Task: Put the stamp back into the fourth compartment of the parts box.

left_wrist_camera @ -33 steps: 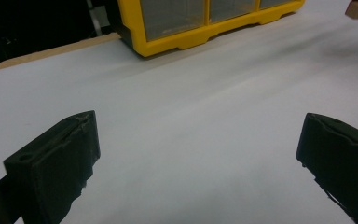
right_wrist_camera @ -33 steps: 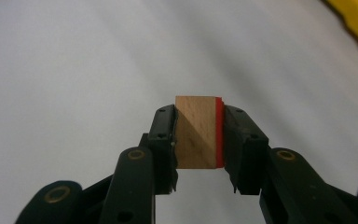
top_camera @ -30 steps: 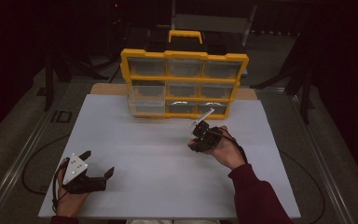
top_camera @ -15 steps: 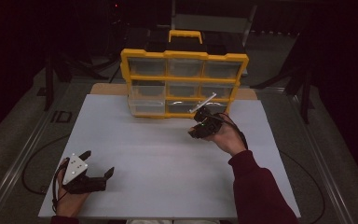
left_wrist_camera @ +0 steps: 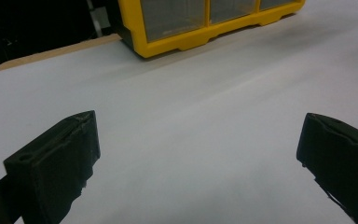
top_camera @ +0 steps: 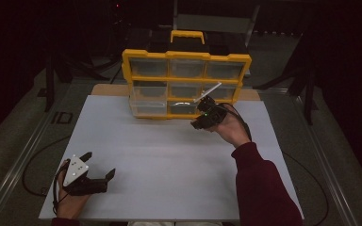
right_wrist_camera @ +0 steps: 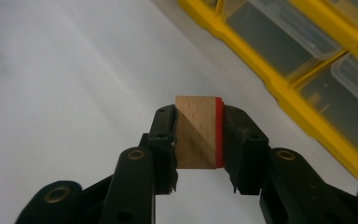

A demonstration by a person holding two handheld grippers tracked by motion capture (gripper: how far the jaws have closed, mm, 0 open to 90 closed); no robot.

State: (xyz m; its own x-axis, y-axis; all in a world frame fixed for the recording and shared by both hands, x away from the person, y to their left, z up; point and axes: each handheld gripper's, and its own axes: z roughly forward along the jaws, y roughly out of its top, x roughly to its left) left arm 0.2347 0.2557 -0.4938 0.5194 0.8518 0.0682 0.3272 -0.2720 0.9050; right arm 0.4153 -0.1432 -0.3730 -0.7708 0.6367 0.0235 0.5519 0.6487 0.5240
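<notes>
Gripping a wooden block (right_wrist_camera: 198, 133) between its fingers, right gripper (right_wrist_camera: 198, 140) hovers just before the yellow organizer (top_camera: 186, 82), perhaps touching; left gripper (left_wrist_camera: 196, 154) rests released.

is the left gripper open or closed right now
Open. In its own view the left gripper's two fingers stand wide apart with bare white table between them, holding nothing.

high view looks down; both claw views share the yellow organizer (top_camera: 186, 82).
</notes>
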